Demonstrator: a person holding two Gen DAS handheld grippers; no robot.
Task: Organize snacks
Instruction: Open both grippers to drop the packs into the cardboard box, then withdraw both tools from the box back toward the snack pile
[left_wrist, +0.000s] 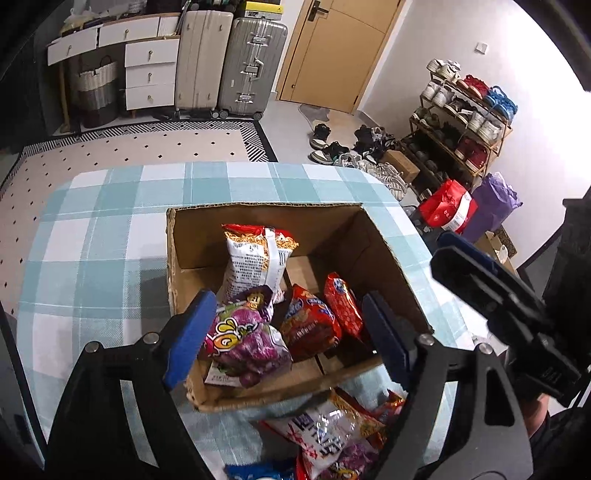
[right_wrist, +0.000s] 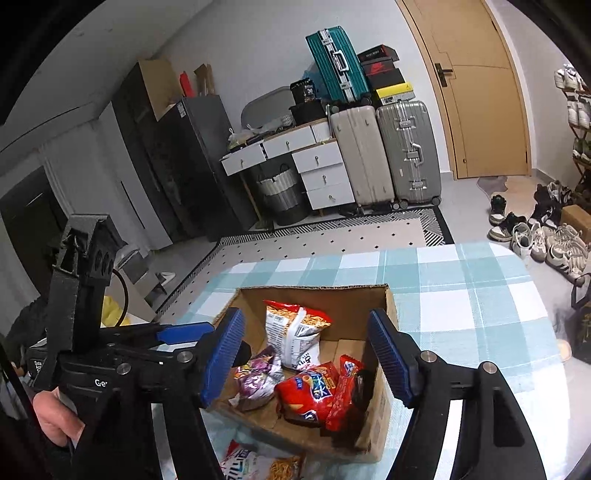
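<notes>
Over the cardboard box (left_wrist: 184, 254) on the checked tablecloth (left_wrist: 92, 229), the left gripper (left_wrist: 291, 332) and right gripper (right_wrist: 306, 354) hover with jaws apart, holding nothing. Four snack packets (right_wrist: 306, 391) lie inside the box; more packets (left_wrist: 332, 435) wait just before it. A careless reach could snag the box's near wall and drag it.

the walls (right_wrist: 258, 44) were plain white, lit evenly. a tan wooden door (right_wrist: 476, 92) stood shut at the far side, a small mat on the grey floor before it. two upright suitcases (right_wrist: 384, 155), one beige and one silver, stood beside a white chest of drawers (right_wrist: 325, 173), with a teal suitcase (right_wrist: 336, 62) and shoeboxes stacked on top of them. a woven basket (right_wrist: 280, 192) sat under the desk part. a pale rug (left_wrist: 122, 147) with black diamonds covered the floor. a shoe rack (left_wrist: 461, 122) lined the right wall, loose shoes (left_wrist: 343, 147) scattered nearby.
</notes>
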